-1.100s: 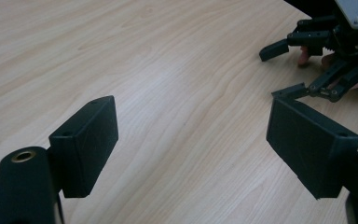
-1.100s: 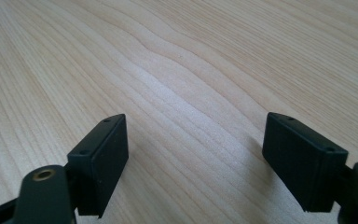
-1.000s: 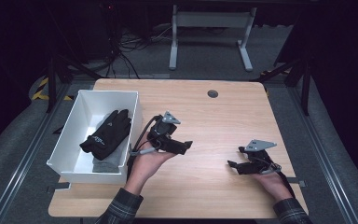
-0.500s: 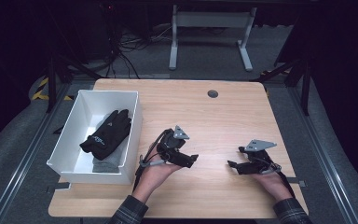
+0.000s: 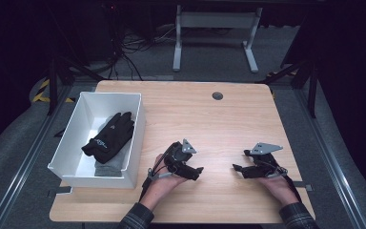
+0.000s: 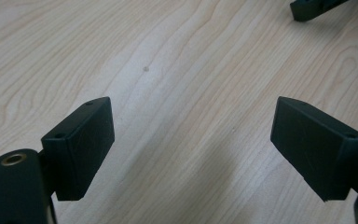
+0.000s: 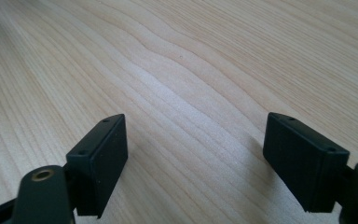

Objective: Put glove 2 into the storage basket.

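A black glove (image 5: pixel 109 135) lies inside the white bin (image 5: pixel 136 125) at the table's left, on top of a grey cloth (image 5: pixel 109 164). My left gripper (image 5: pixel 195 172) rests low over the wood just right of the bin, near the front edge; its jaws stand wide apart with bare table between them (image 6: pixel 191 140). My right gripper (image 5: pixel 237 169) sits at the front right, pointing left toward the other one. It is open too, with nothing between its jaws (image 7: pixel 193 154). The tip of the right gripper (image 6: pixel 314 8) shows at the top right of the left gripper view.
The wooden table (image 5: pixel 205 119) has a round cable hole (image 5: pixel 217 96) near its far edge. Beyond the table stand a white frame leg (image 5: pixel 177 43) and loose cables (image 5: pixel 124 47) on the floor. A metal rail (image 5: pixel 324 148) runs along the right side.
My left gripper has moved from beside the bin's near corner toward the right and the front edge, and lower onto the table. The right gripper has stayed put.
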The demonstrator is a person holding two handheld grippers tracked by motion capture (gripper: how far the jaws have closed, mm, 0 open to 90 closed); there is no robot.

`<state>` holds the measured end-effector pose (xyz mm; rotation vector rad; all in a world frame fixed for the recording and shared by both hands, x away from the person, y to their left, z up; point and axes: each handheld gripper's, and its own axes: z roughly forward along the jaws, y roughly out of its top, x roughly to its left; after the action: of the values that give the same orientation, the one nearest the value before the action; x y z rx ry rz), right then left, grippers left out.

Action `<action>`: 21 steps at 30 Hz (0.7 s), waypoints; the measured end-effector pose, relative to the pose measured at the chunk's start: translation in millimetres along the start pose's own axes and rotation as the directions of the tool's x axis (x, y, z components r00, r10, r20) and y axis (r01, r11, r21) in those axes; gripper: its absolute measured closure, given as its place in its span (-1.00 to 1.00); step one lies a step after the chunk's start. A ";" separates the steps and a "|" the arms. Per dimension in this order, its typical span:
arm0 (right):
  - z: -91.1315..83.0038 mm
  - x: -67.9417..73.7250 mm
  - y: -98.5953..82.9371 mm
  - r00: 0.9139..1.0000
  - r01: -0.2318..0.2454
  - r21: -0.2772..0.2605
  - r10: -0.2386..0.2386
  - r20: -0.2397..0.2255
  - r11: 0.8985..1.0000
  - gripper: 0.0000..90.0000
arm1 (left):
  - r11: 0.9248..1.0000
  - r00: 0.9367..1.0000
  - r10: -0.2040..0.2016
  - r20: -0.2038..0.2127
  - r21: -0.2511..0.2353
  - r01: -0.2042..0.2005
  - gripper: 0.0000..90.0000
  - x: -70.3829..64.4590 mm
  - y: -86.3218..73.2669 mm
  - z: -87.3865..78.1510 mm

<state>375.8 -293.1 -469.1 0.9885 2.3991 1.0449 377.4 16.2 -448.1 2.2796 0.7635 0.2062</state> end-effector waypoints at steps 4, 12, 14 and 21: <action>0.0 -0.1 0.0 1.000 0.000 0.000 0.000 0.000 1.000 -0.50 | 1.000 1.000 0.021 0.003 -0.001 -0.021 -0.72 -3.6 -5.6 9.0; 0.0 -0.1 0.0 1.000 0.000 0.000 0.000 0.000 1.000 -0.50 | 0.998 0.998 0.064 -0.016 0.023 -0.063 -0.85 -9.4 -10.9 21.7; 0.0 0.0 0.0 1.000 0.000 0.000 0.000 0.001 1.000 -0.50 | 0.998 0.998 0.064 -0.012 0.012 -0.064 -0.87 -9.3 -12.5 22.1; 0.0 0.0 0.0 1.000 0.001 0.000 -0.001 0.001 1.000 -0.50 | 0.996 0.996 0.089 0.011 -0.009 -0.089 -0.97 -9.0 -15.8 23.7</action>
<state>375.8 -293.1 -469.1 0.9877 2.3986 1.0441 371.0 6.2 -475.5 2.3068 0.6549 0.2370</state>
